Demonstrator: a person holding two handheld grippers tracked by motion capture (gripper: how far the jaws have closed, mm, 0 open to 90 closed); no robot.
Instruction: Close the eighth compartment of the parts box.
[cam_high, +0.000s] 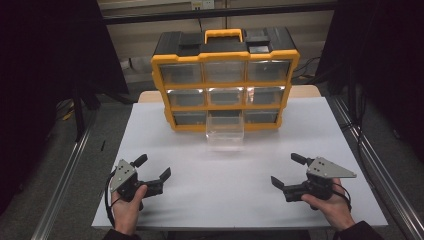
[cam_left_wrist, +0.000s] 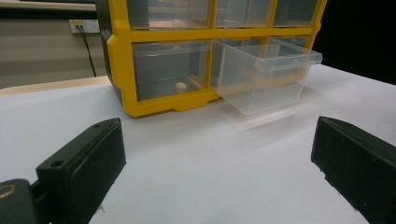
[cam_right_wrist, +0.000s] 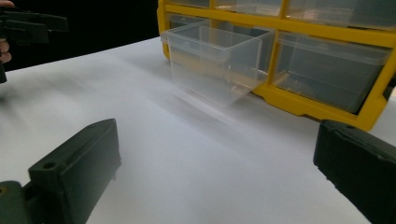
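A yellow and black drawer cabinet (cam_high: 225, 80) with clear drawers stands at the far middle of the white table (cam_high: 200, 200). Its bottom middle drawer (cam_high: 225, 129) (cam_left_wrist: 261, 74) (cam_right_wrist: 215, 60) is pulled out and tilts down toward the table. A small pale object (cam_left_wrist: 180, 86) lies in the bottom left drawer. My left gripper (cam_high: 152, 167) (cam_left_wrist: 215, 163) rests open at the near left, empty. At the near right my right gripper (cam_high: 288, 171) (cam_right_wrist: 215, 168) is held open and empty, with the left gripper (cam_right_wrist: 28, 25) far off in its view.
Metal rails (cam_high: 65, 180) run along both sides of the table. A wall socket with a cable (cam_left_wrist: 84, 25) sits behind the cabinet. White tabletop stretches between the grippers and the cabinet.
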